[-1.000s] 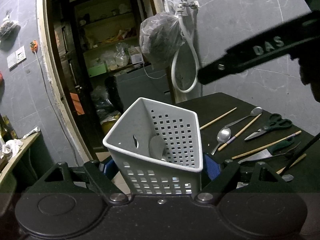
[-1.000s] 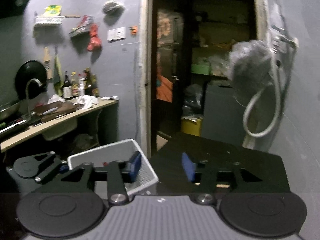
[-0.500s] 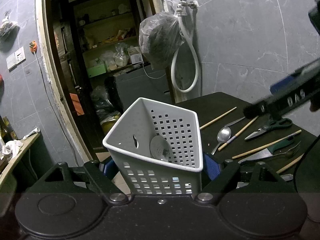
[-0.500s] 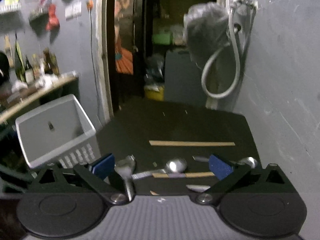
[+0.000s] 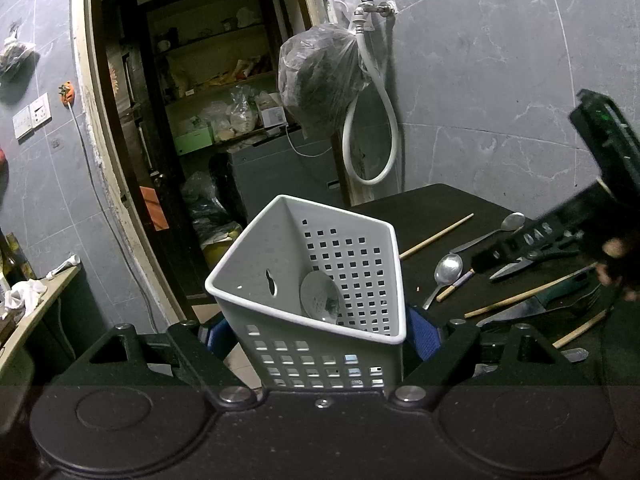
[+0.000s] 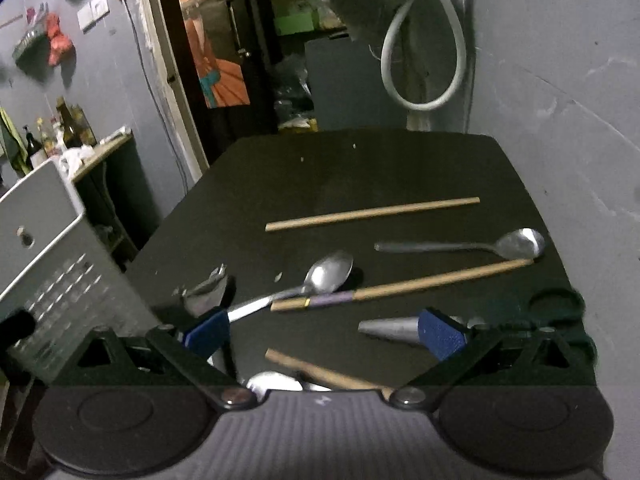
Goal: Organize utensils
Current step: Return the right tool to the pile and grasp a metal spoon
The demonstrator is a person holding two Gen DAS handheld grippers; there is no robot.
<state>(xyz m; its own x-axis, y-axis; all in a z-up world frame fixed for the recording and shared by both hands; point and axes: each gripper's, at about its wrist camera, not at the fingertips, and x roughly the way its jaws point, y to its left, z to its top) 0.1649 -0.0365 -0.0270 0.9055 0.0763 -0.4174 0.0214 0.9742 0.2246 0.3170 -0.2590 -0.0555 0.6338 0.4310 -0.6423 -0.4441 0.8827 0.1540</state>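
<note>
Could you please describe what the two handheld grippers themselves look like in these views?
Both are matte black. The left gripper and the right gripper each have angular fingers with triangular cut-outs, silver pivot screws, two round discs on the body, and blue textured pads. The right body has a grey ribbed centre panel. Seen from the left wrist camera, the right one carries raised pale lettering and a small green light.
</note>
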